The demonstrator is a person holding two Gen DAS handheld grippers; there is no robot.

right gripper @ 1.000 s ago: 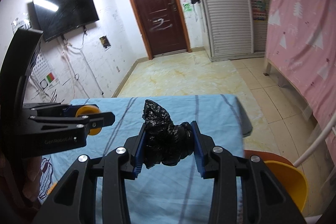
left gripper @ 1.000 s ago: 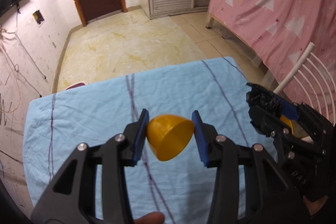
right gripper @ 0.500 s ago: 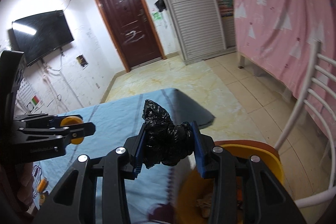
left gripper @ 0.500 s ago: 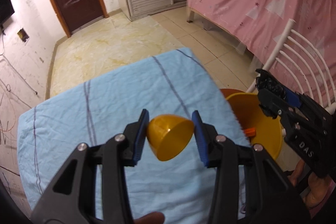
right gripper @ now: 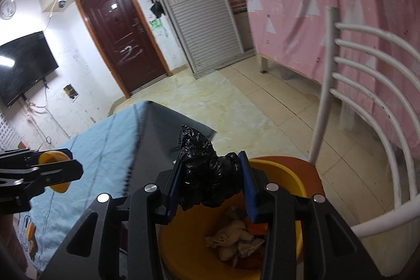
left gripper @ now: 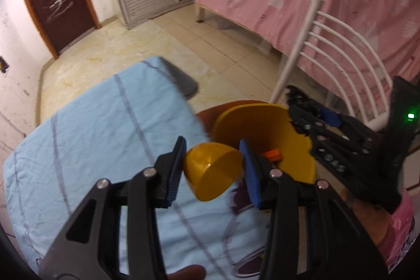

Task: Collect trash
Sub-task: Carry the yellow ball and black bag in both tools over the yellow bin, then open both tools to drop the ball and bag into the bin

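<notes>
Much of the round yellow plastic bin (right gripper: 294, 175) was hidden behind the right gripper's black frame in the right wrist view, so only part of its rim and a heap of crumpled beige paper scraps (right gripper: 236, 238) with something orange inside could be made out; the reddish-brown round seat (right gripper: 312, 169) beneath it showed only as a sliver. The white metal chair back (right gripper: 367, 85), with curved rails, was cut off at the frame edge. The right gripper (right gripper: 211, 180) was pinching a crinkled black plastic bag wad (right gripper: 204, 169) between its blue ribbed pads, directly above the bin's opening. The left gripper (left gripper: 212, 169), partly open, clamped a smooth yellow plastic half-shell (left gripper: 212, 172), dome-shaped, over the edge of the wrinkled light-blue cloth with dark stripes (left gripper: 105, 122) covering the table, just beside the bin. The cloth edge was blurred.
</notes>
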